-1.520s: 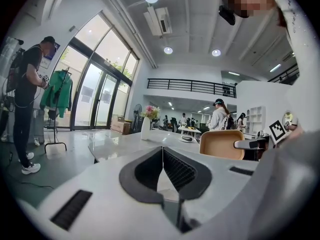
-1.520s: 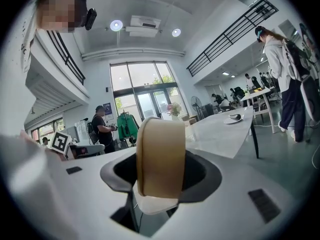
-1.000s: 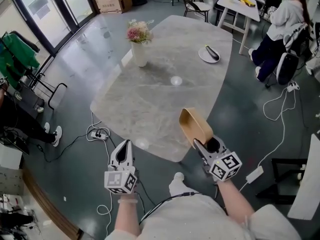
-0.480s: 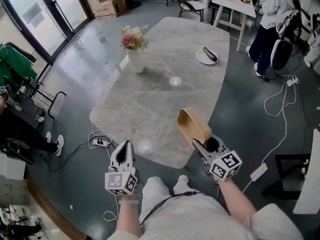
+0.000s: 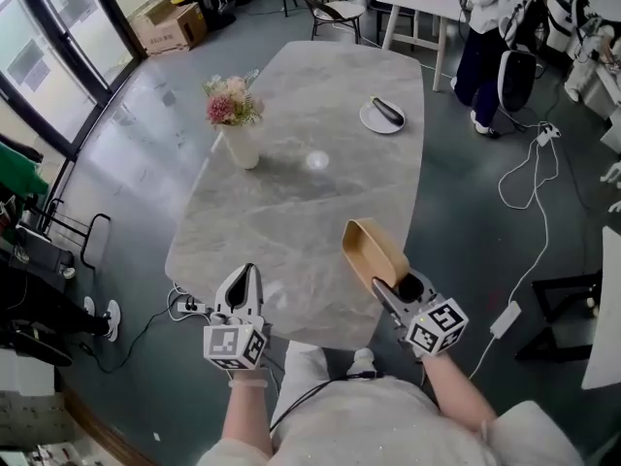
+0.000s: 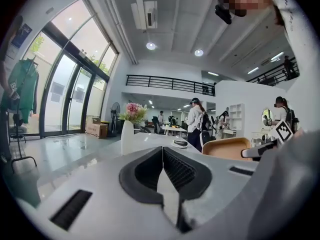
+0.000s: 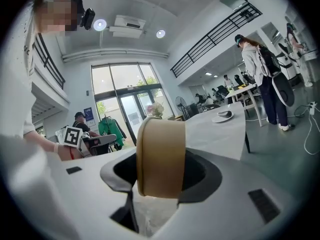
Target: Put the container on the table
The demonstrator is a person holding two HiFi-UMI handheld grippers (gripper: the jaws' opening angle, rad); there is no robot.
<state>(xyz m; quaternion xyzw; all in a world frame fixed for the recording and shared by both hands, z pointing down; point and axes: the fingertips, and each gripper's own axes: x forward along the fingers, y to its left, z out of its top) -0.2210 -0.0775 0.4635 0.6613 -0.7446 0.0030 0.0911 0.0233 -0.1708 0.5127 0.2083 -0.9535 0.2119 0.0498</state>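
Right tool (image 5: 391, 287) grips container (image 5: 372, 249) above table (image 5: 310, 216); vase (image 5: 240, 145), plate (image 5: 369, 119) beyond.

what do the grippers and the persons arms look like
Both the left gripper and right gripper have white bodies tapering to pointed jaws lined with dark ribbed pads. Each carries a cube with black-and-white square markers at the wrist end. The person wears a pale short-sleeved top.

The container (image 5: 374, 250) is tan, the veined table (image 5: 291, 212) grey, the vase (image 5: 241, 149) white.

Tan container (image 5: 374, 253) tipped on edge by the table (image 5: 291, 202) corner.
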